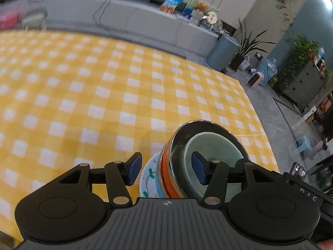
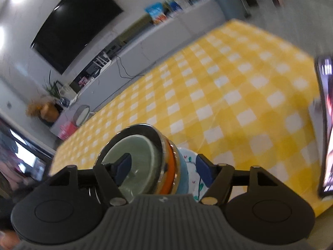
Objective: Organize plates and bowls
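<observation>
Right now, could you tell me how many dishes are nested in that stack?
4, lifted between both grippers: green bowl innermost, steel bowl, orange dish, floral plate outermost. More may be hidden.

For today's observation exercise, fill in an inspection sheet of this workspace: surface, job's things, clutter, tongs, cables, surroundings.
Surface: yellow checked tablecloth, bare where visible.
Job's things: one nested stack, green bowl in steel bowl, orange band, floral plate outermost.
Clutter: phone at the right edge.
Tongs: left tongs and right tongs each straddle the stack's rim, one finger inside; contact unclear.
Cables: black cable down the grey counter.
Surroundings: television, potted plants, bin, snack bags.
</observation>
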Action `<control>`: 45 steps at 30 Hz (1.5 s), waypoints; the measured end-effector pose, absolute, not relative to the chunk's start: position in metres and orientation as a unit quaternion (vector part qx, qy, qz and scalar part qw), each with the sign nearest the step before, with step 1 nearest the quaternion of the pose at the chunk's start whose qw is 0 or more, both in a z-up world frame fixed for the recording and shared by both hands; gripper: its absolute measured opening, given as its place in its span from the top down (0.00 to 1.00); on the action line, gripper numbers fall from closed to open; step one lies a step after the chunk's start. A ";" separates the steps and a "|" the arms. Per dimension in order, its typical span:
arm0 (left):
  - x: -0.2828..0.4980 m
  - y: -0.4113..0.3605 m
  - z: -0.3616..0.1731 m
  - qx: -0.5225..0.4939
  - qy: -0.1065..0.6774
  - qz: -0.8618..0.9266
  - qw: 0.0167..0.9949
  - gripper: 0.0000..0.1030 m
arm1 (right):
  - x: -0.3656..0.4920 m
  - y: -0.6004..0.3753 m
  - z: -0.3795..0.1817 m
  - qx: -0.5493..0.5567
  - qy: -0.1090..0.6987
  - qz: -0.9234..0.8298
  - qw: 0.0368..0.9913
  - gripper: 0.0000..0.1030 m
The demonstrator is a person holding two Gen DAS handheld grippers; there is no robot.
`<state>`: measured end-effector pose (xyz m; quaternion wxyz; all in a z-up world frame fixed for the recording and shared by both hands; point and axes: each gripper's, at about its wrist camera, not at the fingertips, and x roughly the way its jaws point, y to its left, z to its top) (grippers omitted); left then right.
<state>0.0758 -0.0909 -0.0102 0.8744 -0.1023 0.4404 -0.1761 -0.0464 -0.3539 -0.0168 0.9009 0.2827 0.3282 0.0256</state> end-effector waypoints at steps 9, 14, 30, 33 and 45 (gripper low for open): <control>0.024 -0.071 0.028 -0.009 0.335 -0.165 0.928 0.39 | -0.072 -0.309 0.011 0.135 0.258 0.055 0.955 0.28; -0.005 -0.056 0.035 0.031 0.287 -0.148 0.946 0.39 | -0.090 -0.298 0.020 0.106 0.242 0.071 0.962 0.28; -0.061 -0.036 0.005 0.108 0.261 -0.102 0.954 0.27 | -0.143 -0.245 0.000 -0.003 0.241 0.110 0.964 0.14; -0.062 -0.035 -0.006 0.123 0.278 -0.094 0.948 0.26 | -0.141 -0.247 -0.008 0.015 0.261 0.086 0.961 0.14; -0.053 -0.016 -0.022 0.099 0.325 -0.088 0.936 0.26 | -0.137 -0.241 -0.034 0.043 0.294 0.066 0.953 0.14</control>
